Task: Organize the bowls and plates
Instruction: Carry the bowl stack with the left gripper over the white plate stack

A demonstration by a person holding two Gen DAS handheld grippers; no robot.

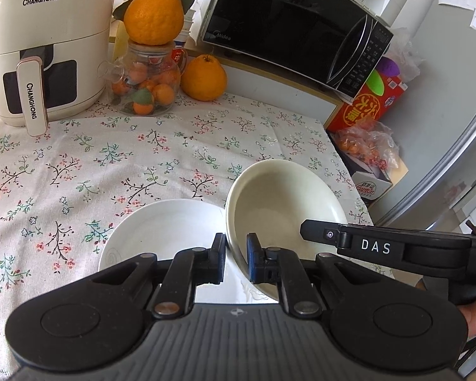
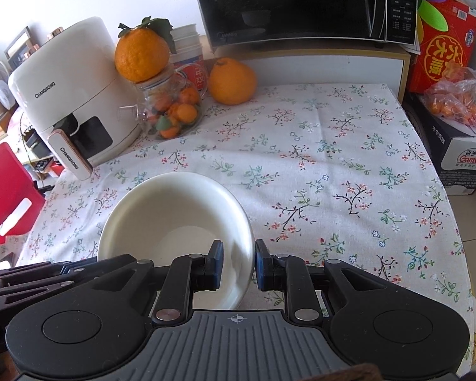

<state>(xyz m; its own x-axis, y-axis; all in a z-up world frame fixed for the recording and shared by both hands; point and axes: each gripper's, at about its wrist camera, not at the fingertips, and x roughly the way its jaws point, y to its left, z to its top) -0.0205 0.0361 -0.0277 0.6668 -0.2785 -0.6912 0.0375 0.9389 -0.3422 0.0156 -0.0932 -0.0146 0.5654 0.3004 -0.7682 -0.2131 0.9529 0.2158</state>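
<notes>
Judging by how things lie, the sorting is partway through: one dish rests on the table and a second is in the air, not yet set down.

Starting at the left of the left wrist view, a white plate (image 1: 161,231) lies flat on the flowered tablecloth (image 1: 79,165), just ahead of and to the left of the left gripper's (image 1: 236,262) jaws. It is smooth, glazed and shallow, with a faint spiral mark near its close edge. The cloth is a soft, slightly creased cotton print.

Between the jaws themselves stands the cream bowl (image 1: 282,200), tilted with its hollow facing the camera; the left gripper's blue-padded jaws straddle the left side of its rim and appear to be clamped on it. It is round, glossy and deeper than the plate, probably ceramic or melamine.

Further right, the right gripper (image 2: 238,265) pinches the opposite side of the same bowl (image 2: 174,222), its rim wall caught between the two pads. So both grippers share one bowl, raised just beside the plate.

What seems left is to lower the bowl onto or next to the plate and let go.
</notes>
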